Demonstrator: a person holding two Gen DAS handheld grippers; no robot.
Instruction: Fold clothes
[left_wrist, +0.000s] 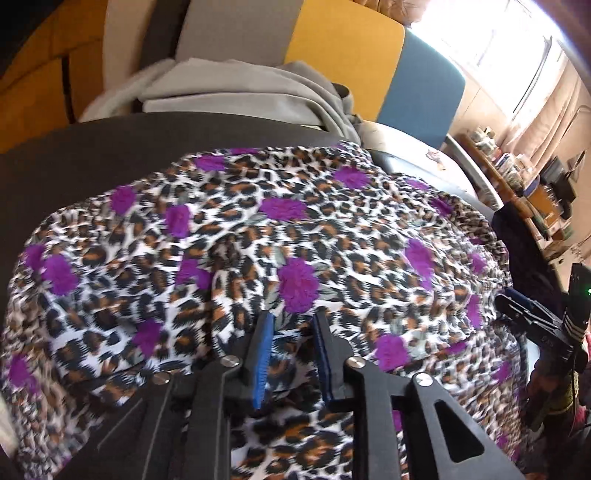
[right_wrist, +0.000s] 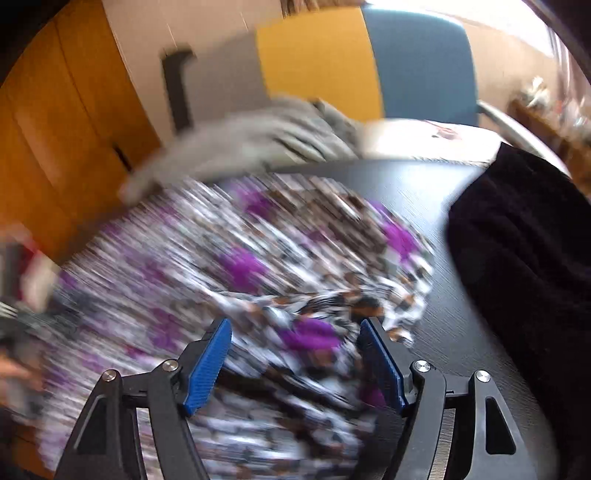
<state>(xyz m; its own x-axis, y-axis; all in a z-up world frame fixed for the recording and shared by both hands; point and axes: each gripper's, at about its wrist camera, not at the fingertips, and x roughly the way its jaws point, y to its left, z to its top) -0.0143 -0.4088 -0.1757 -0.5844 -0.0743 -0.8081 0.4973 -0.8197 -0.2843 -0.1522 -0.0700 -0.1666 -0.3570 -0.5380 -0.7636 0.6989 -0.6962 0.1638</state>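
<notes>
Evidently the leopard-print garment (left_wrist: 258, 229) is thin, limp and slippery; left gripper (left_wrist: 293, 328) jaws slightly apart, right gripper (right_wrist: 295, 332) spread; pinch its table-edge hem

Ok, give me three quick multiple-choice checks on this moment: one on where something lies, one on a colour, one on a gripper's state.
1. Where does the black garment lie, seen from the right wrist?
A. right of the leopard-print garment
B. on top of it
C. on the blue chair

2. What colour are the blotches on the leopard-print garment?
A. green
B. purple
C. red

3. How does the right gripper stand?
A. shut on a grey garment
B. out of view
C. open over the print cloth

Answers:
1 A, it sits on the dark table beside the print cloth.
2 B, purple patches dot the pattern.
3 C, its blue pads stand wide apart.
</notes>
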